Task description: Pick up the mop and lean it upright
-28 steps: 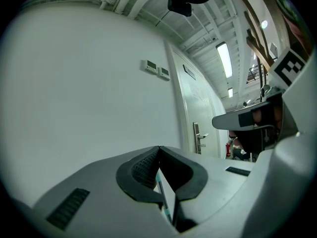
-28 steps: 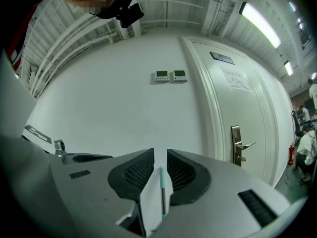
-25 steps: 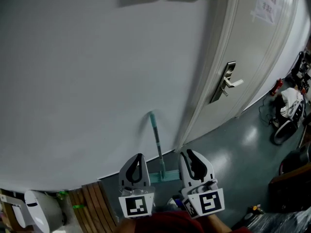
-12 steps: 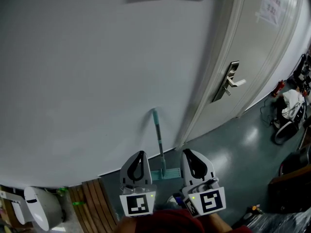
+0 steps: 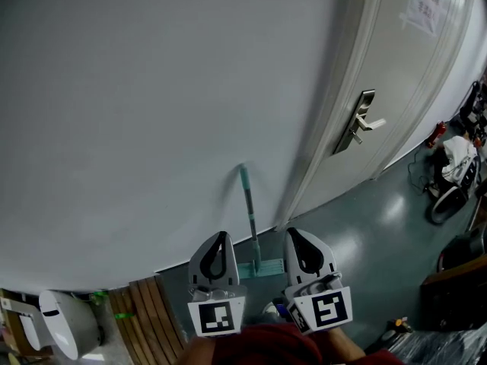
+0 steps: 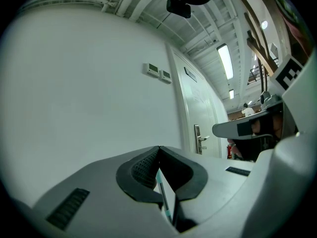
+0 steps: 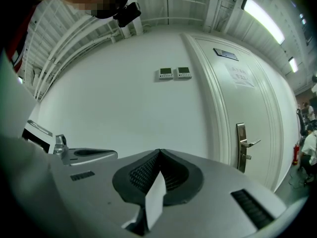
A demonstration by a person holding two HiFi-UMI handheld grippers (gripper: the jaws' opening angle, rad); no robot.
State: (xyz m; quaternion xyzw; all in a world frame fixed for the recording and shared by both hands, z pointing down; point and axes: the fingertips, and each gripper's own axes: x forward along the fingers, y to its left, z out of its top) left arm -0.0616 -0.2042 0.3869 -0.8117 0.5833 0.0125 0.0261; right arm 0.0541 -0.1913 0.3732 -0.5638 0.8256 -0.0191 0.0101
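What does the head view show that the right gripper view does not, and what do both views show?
Only the head view: the teal mop leaning against the white wall, the wooden slats and the grey floor. Only the right gripper view: the ceiling beams and a strip light. Both: the white wall, the door and its handle.

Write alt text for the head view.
A teal mop leans upright against a white wall beside a door. Below it, the left hand-held gripper and right hand-held gripper are shut and empty.
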